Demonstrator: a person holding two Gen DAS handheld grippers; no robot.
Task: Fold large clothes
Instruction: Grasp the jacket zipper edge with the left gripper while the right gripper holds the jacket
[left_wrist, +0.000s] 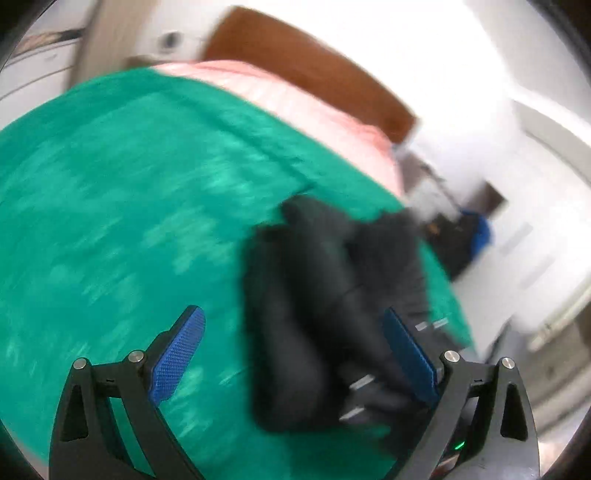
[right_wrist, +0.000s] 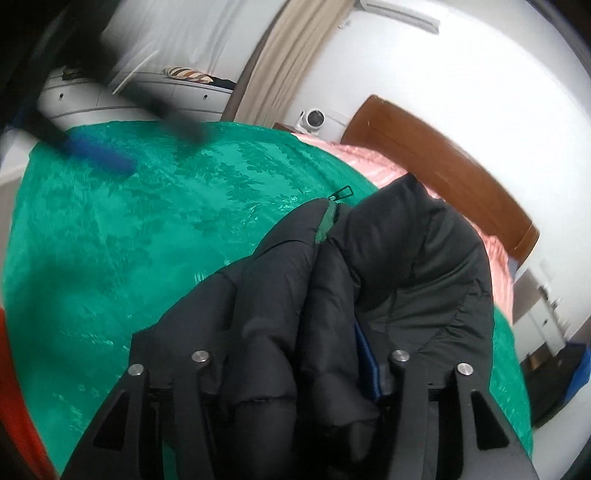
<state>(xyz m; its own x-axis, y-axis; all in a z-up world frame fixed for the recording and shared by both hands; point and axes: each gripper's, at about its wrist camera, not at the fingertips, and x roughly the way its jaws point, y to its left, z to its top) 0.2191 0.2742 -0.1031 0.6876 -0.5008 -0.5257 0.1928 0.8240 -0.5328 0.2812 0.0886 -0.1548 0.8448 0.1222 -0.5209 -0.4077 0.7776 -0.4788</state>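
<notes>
A black padded jacket (right_wrist: 332, 302) with a green zipper (right_wrist: 327, 221) hangs bunched over the green bedspread (right_wrist: 129, 240). My right gripper (right_wrist: 295, 369) is shut on the black jacket; the fabric fills the gap between its fingers and hides the pads. In the blurred left wrist view the same jacket (left_wrist: 325, 302) sits right of centre, with the right gripper's frame behind it. My left gripper (left_wrist: 295, 354) is open and empty above the green bedspread (left_wrist: 110, 221), its right pad (left_wrist: 410, 354) close beside the jacket. The left gripper's blue pad (right_wrist: 99, 155) also shows, blurred, far left in the right wrist view.
A pink sheet (right_wrist: 369, 158) and a brown wooden headboard (right_wrist: 443, 173) lie at the bed's far end. A white dresser (right_wrist: 147, 96), beige curtain (right_wrist: 288, 62) and small white camera (right_wrist: 314, 120) stand behind. Something orange (right_wrist: 18, 387) shows at the left edge.
</notes>
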